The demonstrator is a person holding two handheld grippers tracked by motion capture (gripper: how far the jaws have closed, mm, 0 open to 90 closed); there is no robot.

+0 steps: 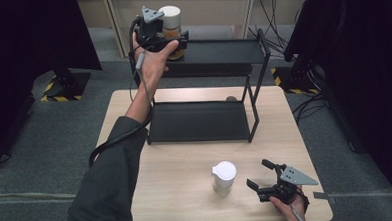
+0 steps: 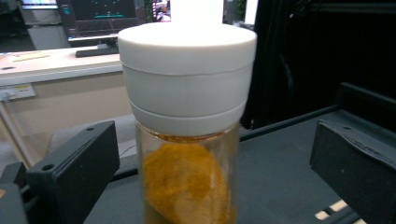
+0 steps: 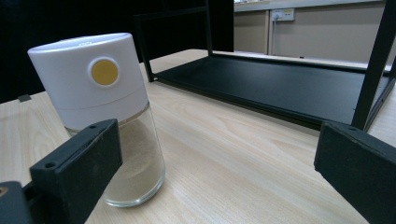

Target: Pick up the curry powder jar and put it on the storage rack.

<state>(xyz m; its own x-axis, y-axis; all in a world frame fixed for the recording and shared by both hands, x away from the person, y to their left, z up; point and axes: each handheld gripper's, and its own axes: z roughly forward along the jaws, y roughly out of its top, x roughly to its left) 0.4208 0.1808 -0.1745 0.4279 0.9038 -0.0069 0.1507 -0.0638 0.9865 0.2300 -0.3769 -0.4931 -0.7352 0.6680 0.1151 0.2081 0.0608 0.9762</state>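
Note:
A glass jar of orange powder with a white lid [image 1: 170,14] stands at the left end of the black rack's top shelf [image 1: 221,52]. My left gripper [image 1: 171,39] is at it, open. In the left gripper view the jar [image 2: 187,140] stands between the two jaws of that gripper [image 2: 215,158] with a gap on each side. A second jar with a white lid and pale powder [image 1: 224,177] stands on the table near the front. My right gripper [image 1: 259,174] is open just right of it. In the right gripper view this jar [image 3: 107,112] is behind the left jaw of the gripper [image 3: 215,163].
The two-tier black rack stands mid-table, and its lower shelf [image 1: 199,121] is bare. A small brown object [image 1: 231,98] lies on the wooden table [image 1: 177,191] behind the rack. Dark curtains and stand bases flank the table; cables run at the back right.

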